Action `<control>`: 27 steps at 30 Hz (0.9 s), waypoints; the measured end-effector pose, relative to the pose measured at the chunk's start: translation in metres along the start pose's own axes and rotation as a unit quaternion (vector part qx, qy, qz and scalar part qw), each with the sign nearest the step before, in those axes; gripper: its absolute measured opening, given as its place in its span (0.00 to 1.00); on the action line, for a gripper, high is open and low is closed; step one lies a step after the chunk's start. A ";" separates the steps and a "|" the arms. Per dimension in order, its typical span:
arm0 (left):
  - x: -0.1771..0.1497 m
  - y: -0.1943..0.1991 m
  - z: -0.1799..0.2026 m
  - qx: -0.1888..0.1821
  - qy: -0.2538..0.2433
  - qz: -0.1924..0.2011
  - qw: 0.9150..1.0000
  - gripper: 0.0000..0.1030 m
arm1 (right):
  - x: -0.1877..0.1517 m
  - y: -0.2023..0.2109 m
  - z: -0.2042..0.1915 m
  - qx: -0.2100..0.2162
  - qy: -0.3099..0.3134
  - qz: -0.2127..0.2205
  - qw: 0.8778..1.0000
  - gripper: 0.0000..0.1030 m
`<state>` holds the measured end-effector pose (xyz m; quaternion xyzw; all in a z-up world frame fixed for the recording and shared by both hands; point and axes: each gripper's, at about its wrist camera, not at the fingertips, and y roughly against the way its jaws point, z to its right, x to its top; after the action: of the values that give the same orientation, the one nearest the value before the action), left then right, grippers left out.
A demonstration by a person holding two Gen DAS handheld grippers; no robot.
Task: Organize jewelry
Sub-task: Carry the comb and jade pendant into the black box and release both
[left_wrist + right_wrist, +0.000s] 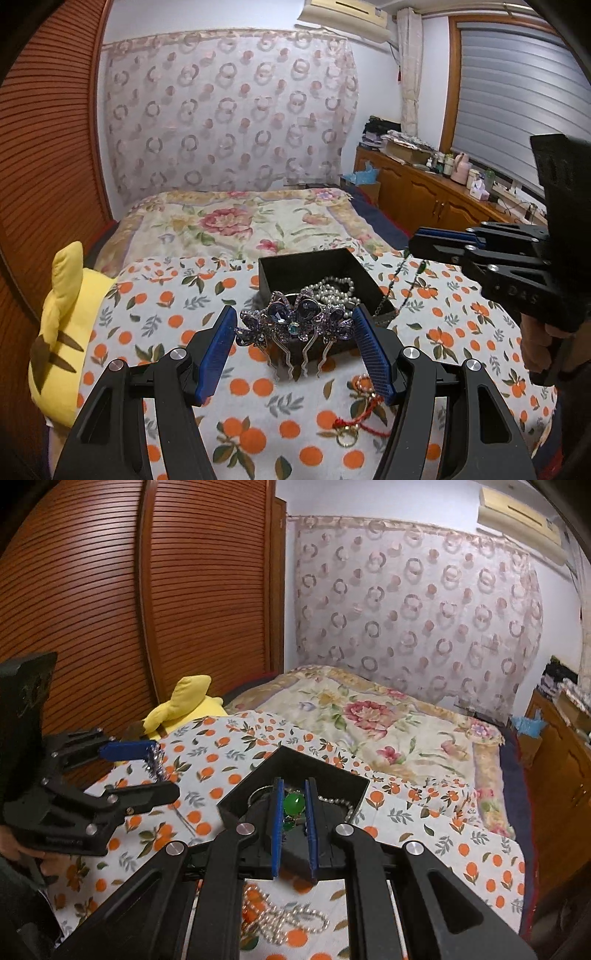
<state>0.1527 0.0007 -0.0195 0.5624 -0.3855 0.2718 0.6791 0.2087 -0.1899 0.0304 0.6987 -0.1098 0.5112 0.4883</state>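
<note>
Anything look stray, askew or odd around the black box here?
Mostly in order. The black box already holds pearls, but a red-corded charm and a loose pearl strand lie outside it on the orange-print blanket. A green bead necklace dangles from the right gripper.

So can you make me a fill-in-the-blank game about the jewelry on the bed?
1. The left tool holds a purple ____ comb.
2. The stone in the right tool is colored ____.
3. The pearl necklace lies inside the ____ box.
4. The blanket under the box has ____ fruit printed on it.

Missing words: hair; green; black; orange
</note>
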 end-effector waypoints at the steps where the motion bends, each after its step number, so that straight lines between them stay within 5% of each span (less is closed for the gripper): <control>1: 0.002 -0.003 0.001 0.000 -0.001 -0.001 1.000 0.60 | 0.000 -0.005 0.004 0.002 -0.005 -0.001 1.000 0.12; 17: 0.033 -0.046 0.009 -0.004 -0.007 -0.008 1.000 0.60 | -0.015 -0.058 0.035 0.029 -0.056 -0.040 0.997 0.14; 21: 0.035 -0.059 0.011 -0.003 -0.010 -0.016 1.000 0.60 | -0.016 -0.059 0.039 0.024 -0.061 -0.040 0.997 0.34; 27: 0.041 -0.077 0.014 -0.003 -0.017 -0.021 1.000 0.60 | -0.026 -0.051 0.049 0.014 -0.069 -0.039 0.997 0.34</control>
<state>0.2342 -0.0322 -0.0271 0.5731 -0.3856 0.2470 0.6796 0.2599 -0.2121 -0.0197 0.7433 -0.1084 0.4433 0.4892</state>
